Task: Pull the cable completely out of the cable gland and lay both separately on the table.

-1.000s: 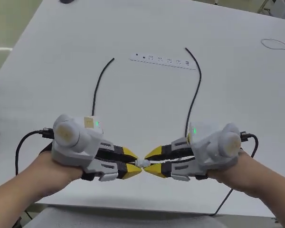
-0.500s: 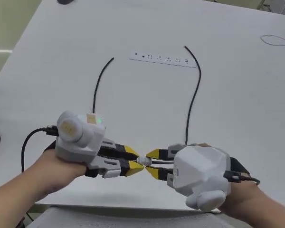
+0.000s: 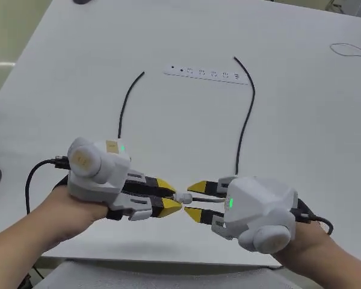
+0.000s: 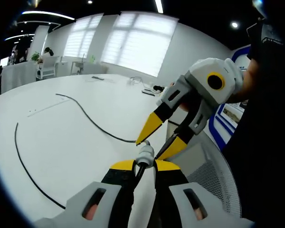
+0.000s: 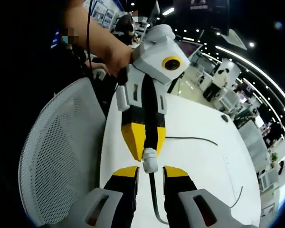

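Note:
The small white cable gland (image 3: pixel 182 197) hangs above the table's near edge, and my left gripper (image 3: pixel 173 199) is shut on it. In the left gripper view the gland (image 4: pixel 145 153) sits between my yellow tips (image 4: pixel 145 165). The black cable (image 3: pixel 245 126) comes out of the gland, passes between the jaws of my right gripper (image 3: pixel 191 200), then runs away over the table. In the right gripper view the cable (image 5: pixel 154 199) lies loose in the wide gap of my open right gripper (image 5: pixel 152 171), just below the gland (image 5: pixel 150 160).
A second black cable (image 3: pixel 123 108) lies on the white table (image 3: pixel 301 132) to the left. A white power strip (image 3: pixel 204 75) sits at the back. A thin white wire (image 3: pixel 349 57) is far right. A grey mesh chair (image 5: pixel 61 156) stands by the near edge.
My right gripper has rolled over in the hand and its jaws have spread apart around the cable. The left gripper still holds the gland in about the same place.

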